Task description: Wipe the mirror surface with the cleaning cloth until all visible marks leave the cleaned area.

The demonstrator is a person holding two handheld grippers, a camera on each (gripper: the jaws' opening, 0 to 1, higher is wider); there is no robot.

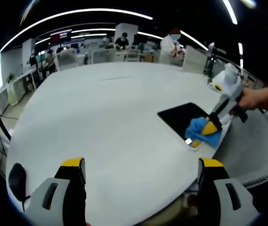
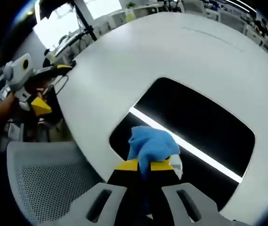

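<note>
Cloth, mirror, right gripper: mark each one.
Cloth (image 2: 150, 145): right gripper view, bunched blue top.
Mirror (image 2: 209, 123): right gripper view, dark glass.
Right gripper (image 2: 144, 165): right gripper view, between yellow tips.

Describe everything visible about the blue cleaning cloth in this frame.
The cloth is bright blue, soft and bunched into a crumpled wad, pinched between the yellow-tipped right tongs. It rests on the dark mirror, near the edge closest to the person, on the white table.
</note>
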